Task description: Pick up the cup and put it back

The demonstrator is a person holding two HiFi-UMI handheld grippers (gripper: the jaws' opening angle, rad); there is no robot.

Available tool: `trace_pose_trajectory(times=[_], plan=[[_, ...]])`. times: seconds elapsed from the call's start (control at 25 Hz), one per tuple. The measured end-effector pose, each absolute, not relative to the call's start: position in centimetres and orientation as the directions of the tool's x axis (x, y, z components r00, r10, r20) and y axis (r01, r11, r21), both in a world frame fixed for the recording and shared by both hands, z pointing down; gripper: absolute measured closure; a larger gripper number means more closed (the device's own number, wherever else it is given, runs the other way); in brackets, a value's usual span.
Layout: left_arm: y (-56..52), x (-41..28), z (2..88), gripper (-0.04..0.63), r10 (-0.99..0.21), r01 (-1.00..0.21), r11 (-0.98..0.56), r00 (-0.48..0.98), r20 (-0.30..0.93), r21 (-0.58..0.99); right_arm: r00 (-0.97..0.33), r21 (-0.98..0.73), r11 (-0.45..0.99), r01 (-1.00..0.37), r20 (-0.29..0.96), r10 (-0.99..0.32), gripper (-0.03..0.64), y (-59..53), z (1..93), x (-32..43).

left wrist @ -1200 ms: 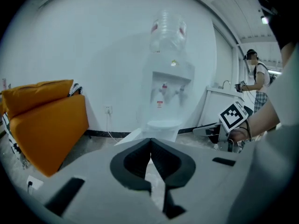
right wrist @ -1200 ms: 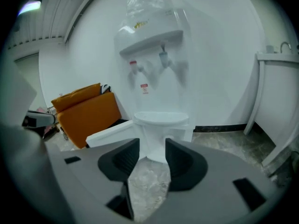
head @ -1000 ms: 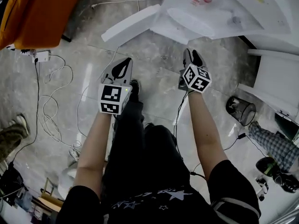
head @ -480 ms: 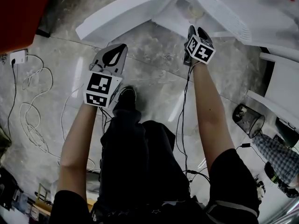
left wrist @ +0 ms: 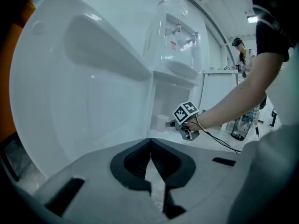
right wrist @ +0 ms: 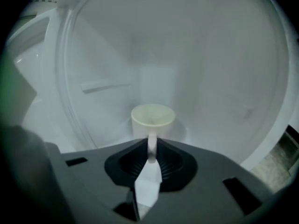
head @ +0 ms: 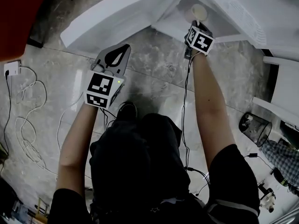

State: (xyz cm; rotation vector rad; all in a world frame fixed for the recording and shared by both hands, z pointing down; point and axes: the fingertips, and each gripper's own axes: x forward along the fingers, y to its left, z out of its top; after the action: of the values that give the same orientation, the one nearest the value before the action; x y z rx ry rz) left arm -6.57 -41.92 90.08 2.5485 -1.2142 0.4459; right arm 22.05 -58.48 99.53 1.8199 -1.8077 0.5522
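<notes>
A cream cup [right wrist: 153,118] stands upright on the floor of a white recess, its handle toward me. My right gripper [right wrist: 151,153] reaches into the recess. The jaws are closing, with the cup's handle between them and the pads against it. From above, the cup [head: 198,11] shows just beyond the right gripper [head: 195,26]. In the left gripper view, the cup [left wrist: 161,122] sits right in front of the right gripper [left wrist: 173,123]. My left gripper [head: 124,48] hovers over the floor left of the recess, shut and empty [left wrist: 150,146].
The white unit [head: 121,13] with the recess has a slanted panel jutting over the marble floor. A water dispenser [left wrist: 175,36] sits above the recess. White cables [head: 28,120] lie at the left, a wire bin [head: 254,127] at the right. A person [left wrist: 240,55] stands far off.
My right gripper moved forward into the recess up to the cup. The left gripper kept level beside it. The view has shifted closer to the white unit.
</notes>
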Motion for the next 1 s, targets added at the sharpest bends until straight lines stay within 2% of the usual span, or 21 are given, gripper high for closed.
trace_pose_trajectory(times=[0.12,0.24,0.4,0.72,1.0], plan=[[-42.0,-6.1,90.1,0.584,-0.696,-0.777,-0.620,0.608,0.382,0.107,-0.001,0.035,0.031,-0.999,0.639,-0.769,0.566,-58.0,99.3,22.2],[-41.6,-5.8,89.5,0.584,-0.696,-0.779,-0.615,0.608,0.381,0.121,-0.028,0.063,0.092,-0.994,0.659,-0.752,0.568,-56.8,98.6,21.9],[-39.9,-5.4,86.9,0.584,-0.682,-0.779,-0.615,0.603,0.414,0.123,-0.113,0.020,0.166,-0.986,0.649,-0.752,0.569,-53.7,95.9,20.4],[-33.5,-4.6,77.0,0.584,-0.660,-0.793,-0.593,0.578,0.480,0.139,-0.227,-0.056,0.257,-0.965,0.668,-0.708,0.569,-44.2,86.8,17.1],[-28.1,-3.2,64.4,0.584,-0.702,-0.819,-0.562,0.545,0.457,0.114,-0.332,-0.088,0.362,-0.928,0.638,-0.695,0.569,-36.4,74.0,15.5]])
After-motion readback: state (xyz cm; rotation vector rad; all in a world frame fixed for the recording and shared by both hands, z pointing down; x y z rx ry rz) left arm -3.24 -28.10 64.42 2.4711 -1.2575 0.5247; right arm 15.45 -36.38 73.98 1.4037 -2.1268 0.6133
